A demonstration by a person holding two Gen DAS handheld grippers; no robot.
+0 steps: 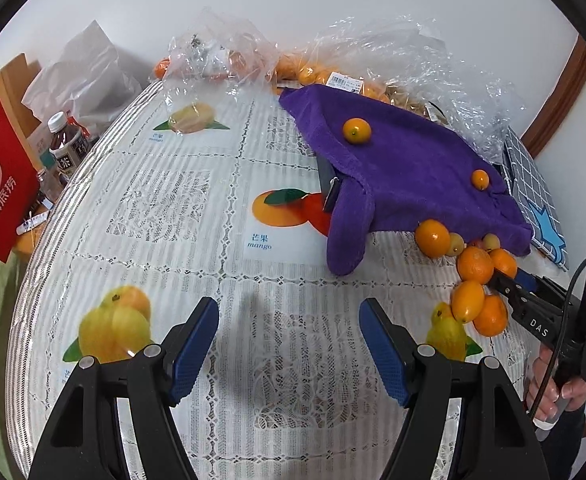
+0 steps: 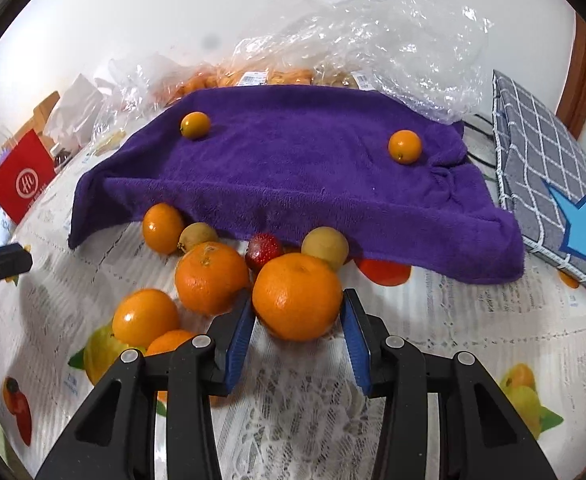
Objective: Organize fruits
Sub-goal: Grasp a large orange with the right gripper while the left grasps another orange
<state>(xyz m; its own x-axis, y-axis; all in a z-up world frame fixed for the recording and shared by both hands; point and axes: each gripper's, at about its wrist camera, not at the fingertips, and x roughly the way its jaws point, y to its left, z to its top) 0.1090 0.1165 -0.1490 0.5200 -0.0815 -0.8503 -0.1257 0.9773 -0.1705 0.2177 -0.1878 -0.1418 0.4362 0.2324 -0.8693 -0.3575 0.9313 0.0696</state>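
Observation:
A pile of oranges lies at the front edge of a purple towel (image 2: 293,176). My right gripper (image 2: 297,322) is shut on a large orange (image 2: 297,296), its blue pads against both sides. Another orange (image 2: 211,278), smaller oranges (image 2: 145,316), two yellowish round fruits (image 2: 325,246) and a red strawberry-like fruit (image 2: 264,249) lie around it. Two small oranges (image 2: 195,125) (image 2: 404,146) sit on top of the towel. My left gripper (image 1: 289,344) is open and empty over bare tablecloth, left of the pile (image 1: 475,264); the right gripper (image 1: 505,284) shows there too.
Clear plastic bags (image 2: 373,48) with more fruit lie behind the towel. A grey checked box with a blue star (image 2: 545,184) stands at the right. A red bag (image 1: 1,184) and bottles (image 1: 67,144) stand off the table's left edge. The tablecloth (image 1: 173,200) has printed fruit pictures.

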